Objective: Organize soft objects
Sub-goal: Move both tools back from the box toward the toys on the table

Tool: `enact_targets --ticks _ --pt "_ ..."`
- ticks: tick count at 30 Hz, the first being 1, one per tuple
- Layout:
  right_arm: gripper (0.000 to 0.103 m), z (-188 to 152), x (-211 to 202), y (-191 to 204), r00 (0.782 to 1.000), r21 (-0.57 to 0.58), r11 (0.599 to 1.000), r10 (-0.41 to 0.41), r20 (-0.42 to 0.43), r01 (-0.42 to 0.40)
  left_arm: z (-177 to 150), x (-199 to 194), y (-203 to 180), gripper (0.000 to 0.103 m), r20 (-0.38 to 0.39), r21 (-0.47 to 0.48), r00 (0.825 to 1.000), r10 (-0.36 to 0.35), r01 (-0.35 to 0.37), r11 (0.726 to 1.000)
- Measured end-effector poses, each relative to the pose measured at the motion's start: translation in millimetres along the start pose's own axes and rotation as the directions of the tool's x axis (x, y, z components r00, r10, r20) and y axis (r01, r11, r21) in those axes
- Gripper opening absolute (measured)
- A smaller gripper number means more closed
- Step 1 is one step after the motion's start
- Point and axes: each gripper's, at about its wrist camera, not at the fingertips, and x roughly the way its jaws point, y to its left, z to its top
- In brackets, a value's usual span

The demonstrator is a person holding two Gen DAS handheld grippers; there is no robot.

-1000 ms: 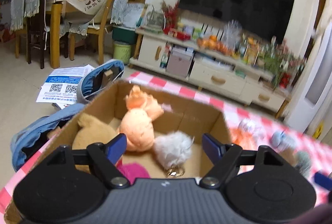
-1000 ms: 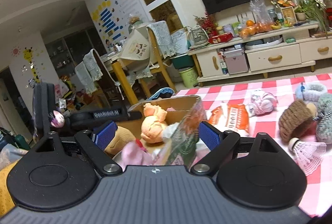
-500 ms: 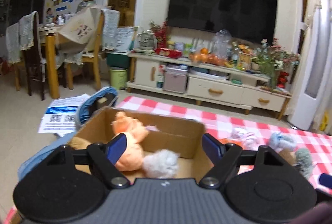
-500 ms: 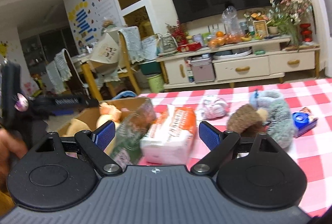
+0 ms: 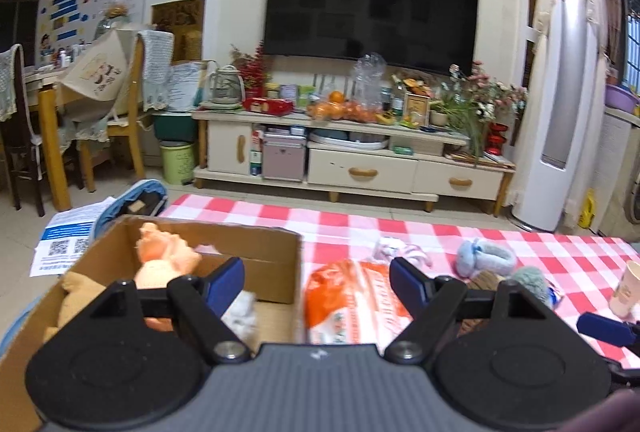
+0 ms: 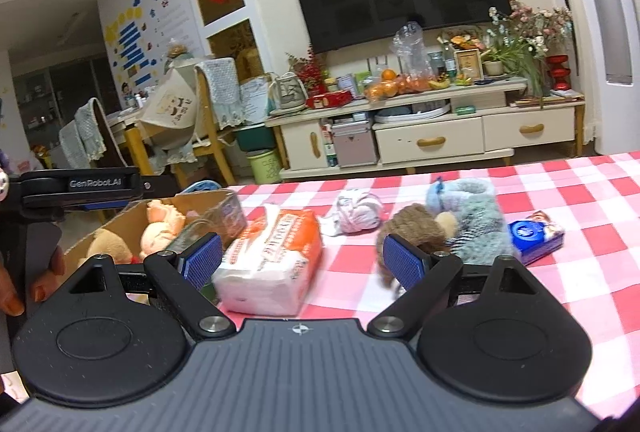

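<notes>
Left wrist view: left tool (image 5: 316, 282) spread w/ nothing pinched, over the red-check worktop (image 5: 400, 228); 1 cardboard box (image 5: 256, 244) at left w/ an orange plush (image 5: 160, 264) inside, tissue pack (image 5: 352, 304) just beside its right wall, 1 paper cup (image 5: 626, 290) far right, seen only here. Right wrist view: right tool (image 6: 302, 260) also spread, empty, tissue pack (image 6: 276, 260) lying betw. its fingers' line of sight; brown plush (image 6: 412, 228), grey-blue slipper (image 6: 476, 216) & white bundle (image 6: 358, 214) loose on worktop, plus 1 blue packet (image 6: 536, 234) clear only here.
</notes>
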Motion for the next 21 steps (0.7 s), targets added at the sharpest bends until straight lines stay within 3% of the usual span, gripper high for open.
enact_targets --ticks 12,21 --pt "0.103 -6.4 -8.6 -5.9 0.998 -0.005 0.998 -0.069 0.010 0.069 -7.2 8.0 -33.4 0.087 -0.028 0.044 0.998 -0.057 0.059 0.997" --pt "0.103 -10.1 -13.3 -14.2 0.992 0.051 0.991 -0.126 0.019 0.125 -13.2 17.9 -55.7 0.092 -0.075 0.070 0.994 -0.085 0.090 0.993"
